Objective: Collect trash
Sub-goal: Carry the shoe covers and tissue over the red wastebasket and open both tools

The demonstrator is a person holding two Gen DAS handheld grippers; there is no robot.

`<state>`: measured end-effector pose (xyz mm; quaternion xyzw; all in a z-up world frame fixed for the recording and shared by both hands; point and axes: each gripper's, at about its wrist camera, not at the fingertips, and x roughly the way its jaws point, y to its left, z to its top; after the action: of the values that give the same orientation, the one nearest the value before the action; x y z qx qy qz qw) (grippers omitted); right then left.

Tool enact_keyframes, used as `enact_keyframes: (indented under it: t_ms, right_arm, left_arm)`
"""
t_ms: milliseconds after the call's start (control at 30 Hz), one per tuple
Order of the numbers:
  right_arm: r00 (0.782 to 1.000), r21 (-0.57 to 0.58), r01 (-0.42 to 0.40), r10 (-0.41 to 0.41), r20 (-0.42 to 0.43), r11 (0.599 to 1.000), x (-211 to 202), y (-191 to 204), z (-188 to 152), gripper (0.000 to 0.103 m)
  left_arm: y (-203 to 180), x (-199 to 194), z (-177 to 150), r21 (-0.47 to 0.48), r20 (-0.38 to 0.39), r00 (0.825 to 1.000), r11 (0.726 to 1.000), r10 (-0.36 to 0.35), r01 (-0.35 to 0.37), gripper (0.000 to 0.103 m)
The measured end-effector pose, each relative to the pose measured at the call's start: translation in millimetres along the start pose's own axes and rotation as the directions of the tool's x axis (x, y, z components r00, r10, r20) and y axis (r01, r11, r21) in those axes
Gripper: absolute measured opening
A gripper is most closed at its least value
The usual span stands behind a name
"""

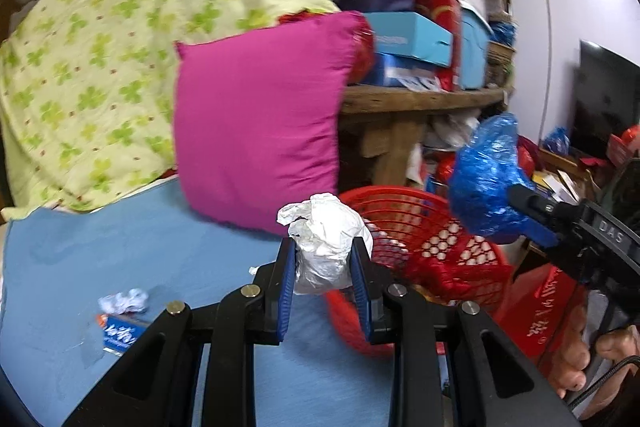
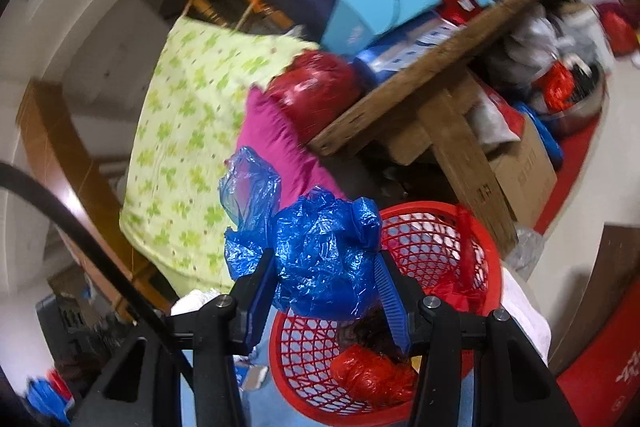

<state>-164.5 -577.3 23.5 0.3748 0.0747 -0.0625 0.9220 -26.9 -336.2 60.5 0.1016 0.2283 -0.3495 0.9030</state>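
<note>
In the left wrist view, the left gripper (image 1: 323, 259) is clamped on a crumpled white plastic wad (image 1: 324, 239), held over the near edge of a blue sheet (image 1: 140, 247). A red basket (image 1: 420, 247) sits just right of it. A small paper ball (image 1: 124, 301) lies near left on the sheet, and a pink pillow (image 1: 260, 123) stands farther back.

In the right wrist view, the right gripper (image 2: 326, 275) pinches a crumpled blue plastic bag (image 2: 316, 251) above the red basket's (image 2: 440, 247) near left rim. A red bag (image 2: 372, 375) lies inside.
</note>
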Motion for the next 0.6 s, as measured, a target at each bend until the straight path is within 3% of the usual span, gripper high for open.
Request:
enact_keyframes:
  t_ms: [133, 300, 400, 467, 533, 600]
  right_arm:
    - [0.999, 0.070, 0.026, -0.027, 0.018, 0.997, -3, -17, 6, 0.053]
    - [0.999, 0.074, 0.051, -0.052, 0.013, 0.996, -1, -20, 8, 0.054]
    - [0.998, 0.059, 0.066, -0.065, -0.013, 0.996, 5, -17, 7, 0.056]
    - [0.996, 0.051, 0.080, -0.079, -0.032, 0.995, 10, -16, 6, 0.056]
    - [0.995, 0.047, 0.084, -0.082, -0.050, 0.995, 15, -15, 3, 0.062]
    - [0.995, 0.042, 0.086, -0.083, -0.059, 0.995, 18, -13, 3, 0.064]
  left_arm:
    - [-20, 12, 6, 0.014, -0.031, 0.999, 0.999, -0.039, 0.039, 0.028]
    - [-37, 29, 8, 0.035, -0.087, 0.994, 0.997, -0.066, 0.069, 0.031]
    - [-42, 36, 7, 0.045, -0.104, 0.993, 0.997, -0.054, 0.059, 0.041]
    - [-39, 37, 6, 0.039, -0.105, 0.994, 0.998, -0.044, 0.048, 0.054]
    - [-33, 36, 5, 0.016, -0.105, 0.994, 0.999, -0.042, 0.043, 0.061]
    - [-24, 34, 3, -0.008, -0.103, 0.994, 0.999, -0.042, 0.042, 0.062]
